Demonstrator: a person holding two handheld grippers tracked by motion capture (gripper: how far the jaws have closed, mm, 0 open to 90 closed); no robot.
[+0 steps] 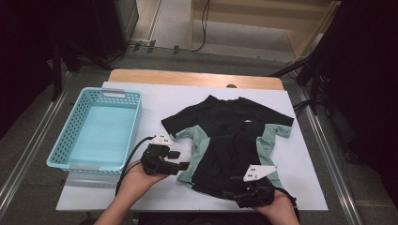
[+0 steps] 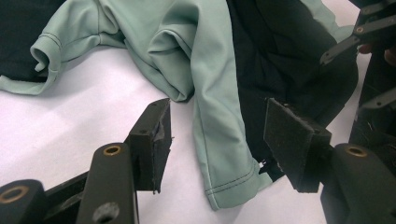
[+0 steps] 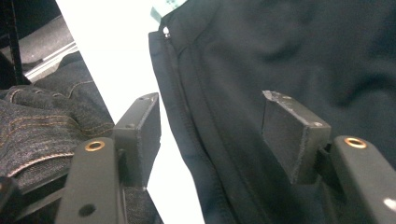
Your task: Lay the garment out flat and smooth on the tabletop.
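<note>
At the near middle of the white table [image 1: 300, 154] a black and mint-green shirt [image 1: 225, 140] is spread flat, its neck lying toward the far edge and its hem toward the near edge, so that its long axis runs from near to far. The mint side panel [image 2: 219, 135] at the shirt's left ends in a stitched hem corner that is seen, in the left gripper view, lying on the table between the two black jaws of the left gripper [image 2: 217, 140]. That gripper [image 1: 180, 165] is held just left of the shirt's near-left edge and is pointed rightward at it; its jaws are parted about halfway, neither pad is pressed on the cloth, and nothing is held. The right gripper [image 3: 212, 135] is held at the shirt's near-right corner, over the black hem [image 3: 201, 154], whose seam runs up between its jaws; they are parted fairly wide, and no grip on the fabric is made. In the high view the right gripper [image 1: 234, 191] lies at the near edge of the table, with the hem just beyond it. Both hem corners are thus judged within reach, each gripper needing only to be closed. A light blue plastic basket [image 1: 70, 159] stands empty at the left, well apart from the shirt.
</note>
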